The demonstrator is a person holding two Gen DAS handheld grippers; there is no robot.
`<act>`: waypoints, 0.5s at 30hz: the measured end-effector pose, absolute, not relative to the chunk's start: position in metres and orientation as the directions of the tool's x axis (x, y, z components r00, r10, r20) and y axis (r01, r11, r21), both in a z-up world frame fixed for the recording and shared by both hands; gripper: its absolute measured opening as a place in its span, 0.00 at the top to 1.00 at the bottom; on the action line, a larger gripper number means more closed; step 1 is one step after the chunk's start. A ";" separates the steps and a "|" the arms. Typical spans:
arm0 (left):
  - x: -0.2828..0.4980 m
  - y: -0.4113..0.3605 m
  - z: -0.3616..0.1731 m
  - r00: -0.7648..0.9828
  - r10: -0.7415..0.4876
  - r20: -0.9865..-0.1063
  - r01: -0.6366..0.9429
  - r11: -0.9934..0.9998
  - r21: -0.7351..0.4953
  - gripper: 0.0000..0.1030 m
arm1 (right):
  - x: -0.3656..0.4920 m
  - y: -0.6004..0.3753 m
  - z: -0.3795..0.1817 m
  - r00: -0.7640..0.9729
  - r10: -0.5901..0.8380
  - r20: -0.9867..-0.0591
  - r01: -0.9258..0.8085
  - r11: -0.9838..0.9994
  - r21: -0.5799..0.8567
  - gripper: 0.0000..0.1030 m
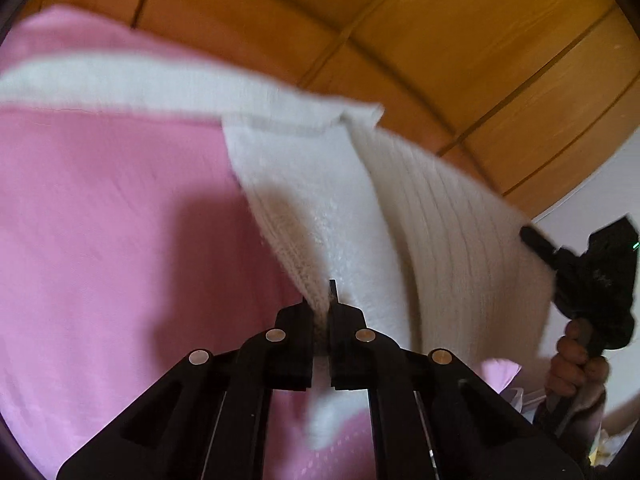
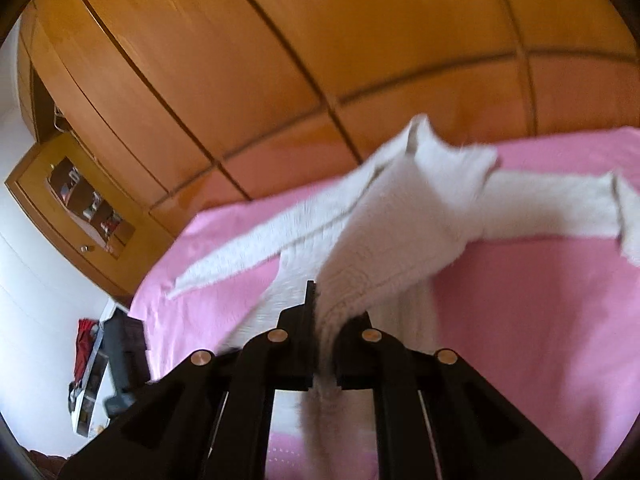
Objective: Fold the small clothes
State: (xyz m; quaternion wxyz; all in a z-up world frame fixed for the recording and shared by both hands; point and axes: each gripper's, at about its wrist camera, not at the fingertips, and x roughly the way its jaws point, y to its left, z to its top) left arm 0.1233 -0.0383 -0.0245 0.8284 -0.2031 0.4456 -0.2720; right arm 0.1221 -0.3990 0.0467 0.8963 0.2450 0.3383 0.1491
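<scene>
Both grippers' fingers (image 1: 320,312) (image 2: 325,320) pinch white knit garment (image 1: 440,208) edges, seemingly above pink bedsheet (image 1: 100,220).

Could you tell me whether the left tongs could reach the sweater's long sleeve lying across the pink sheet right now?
Probably not yet: the left tongs are shut on the white sweater hem, so they would have to let go first.
</scene>
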 end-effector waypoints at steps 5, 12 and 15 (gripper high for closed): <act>0.103 0.026 0.039 0.542 -0.620 -0.568 0.299 0.773 -0.559 0.97 | 0.080 -0.421 0.075 0.774 0.427 -0.469 -0.122 0.826 0.550 0.94; 0.073 0.065 0.019 0.491 -0.524 -0.696 0.224 0.848 -0.481 0.97 | 0.033 -0.434 0.002 0.665 0.362 -0.653 0.028 0.862 0.507 0.95; 0.071 0.063 -0.024 0.429 -0.480 -0.765 0.152 0.873 -0.463 0.96 | 0.023 -0.436 -0.052 0.563 0.323 -0.760 0.136 0.872 0.471 0.94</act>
